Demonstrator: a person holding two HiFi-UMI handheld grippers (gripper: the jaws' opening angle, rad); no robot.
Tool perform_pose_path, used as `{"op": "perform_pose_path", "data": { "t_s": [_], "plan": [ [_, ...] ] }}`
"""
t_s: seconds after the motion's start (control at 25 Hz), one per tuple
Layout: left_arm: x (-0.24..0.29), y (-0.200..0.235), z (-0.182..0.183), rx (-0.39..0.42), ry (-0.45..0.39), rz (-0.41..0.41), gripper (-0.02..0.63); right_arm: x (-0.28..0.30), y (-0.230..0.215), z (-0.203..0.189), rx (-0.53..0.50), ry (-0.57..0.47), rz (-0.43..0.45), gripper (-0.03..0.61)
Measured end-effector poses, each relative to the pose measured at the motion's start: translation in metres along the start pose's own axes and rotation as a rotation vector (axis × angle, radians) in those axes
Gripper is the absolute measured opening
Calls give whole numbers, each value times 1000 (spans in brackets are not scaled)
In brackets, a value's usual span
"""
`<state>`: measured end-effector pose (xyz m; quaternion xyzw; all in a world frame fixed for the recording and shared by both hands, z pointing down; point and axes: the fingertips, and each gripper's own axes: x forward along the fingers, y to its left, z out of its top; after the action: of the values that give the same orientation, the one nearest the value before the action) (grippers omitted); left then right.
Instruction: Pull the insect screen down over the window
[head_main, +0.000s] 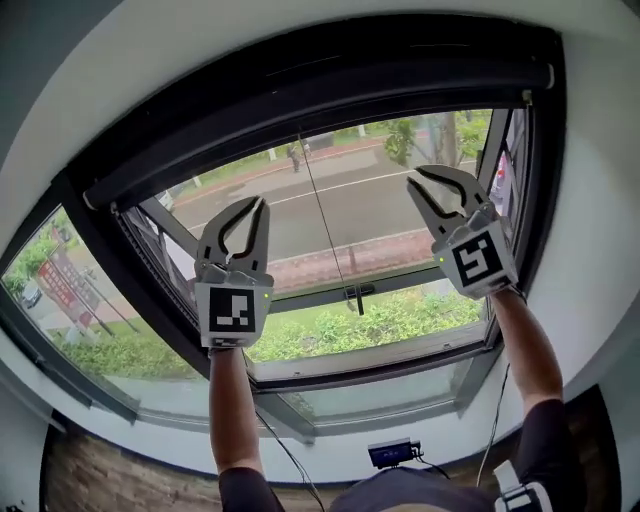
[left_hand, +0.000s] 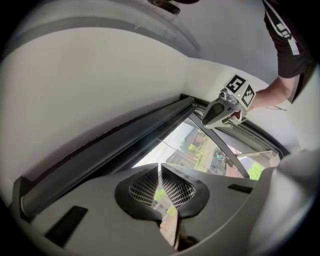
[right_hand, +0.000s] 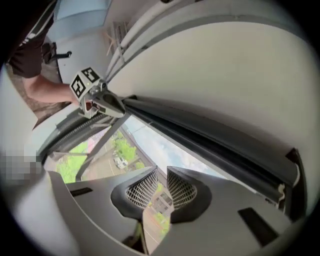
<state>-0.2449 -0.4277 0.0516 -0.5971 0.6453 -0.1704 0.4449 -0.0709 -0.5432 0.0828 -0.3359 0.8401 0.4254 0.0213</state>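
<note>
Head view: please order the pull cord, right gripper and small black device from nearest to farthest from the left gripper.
1. pull cord, just right of the left gripper.
2. right gripper, farther right.
3. small black device, far below.

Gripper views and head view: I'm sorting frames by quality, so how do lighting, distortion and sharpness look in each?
Head view: heavy fisheye bows the window frame; daylight outside is bright, the frame dark against it; left tongs and right tongs are sharp. Left gripper view: black vignette at the corners, pale wall evenly lit. Right gripper view: same vignette and bowing, sky slightly washed out.
</note>
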Motion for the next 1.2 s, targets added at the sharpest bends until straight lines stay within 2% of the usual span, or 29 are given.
{"op": "perform_pose_path", "data": {
  "t_s": [0.12, 0.24, 0.4, 0.48, 0.64, 0.76, 0.88, 1.04, 1.12, 1.2],
  "plan": [
    [28, 19, -13, 78, 15, -24, 8, 41, -23, 11, -164, 58, -46, 58],
    [37, 28, -25, 131, 79, -16, 8, 69, -22, 14, -258, 104, -23, 58],
    [51, 34, -9, 136, 63, 16, 9, 73, -38, 25, -299, 135, -47, 52],
    [54, 35, -4, 145, 60, 14, 8, 73, -46, 30, -308, 132, -70, 11],
    [60, 25, 8, 189, 35, 3, 9, 57, -55, 32, -316, 135, -97, 11],
    [52, 19, 7, 270, 21, 24, 9, 46, -48, 39, -354, 140, -115, 11],
    [40, 23, 3, 354, 49, 56, 9, 45, -43, 21, -413, 161, -108, 11],
    [45, 28, -26, 323, 181, -3, 9, 60, -32, 32, -314, 153, -9, 11],
    [48, 38, -34, 303, 211, 17, 9, 69, -36, 36, -323, 149, -17, 11],
    [51, 50, -31, 284, 197, 59, 12, 76, -41, 41, -332, 133, -43, 11]
  ]
}}
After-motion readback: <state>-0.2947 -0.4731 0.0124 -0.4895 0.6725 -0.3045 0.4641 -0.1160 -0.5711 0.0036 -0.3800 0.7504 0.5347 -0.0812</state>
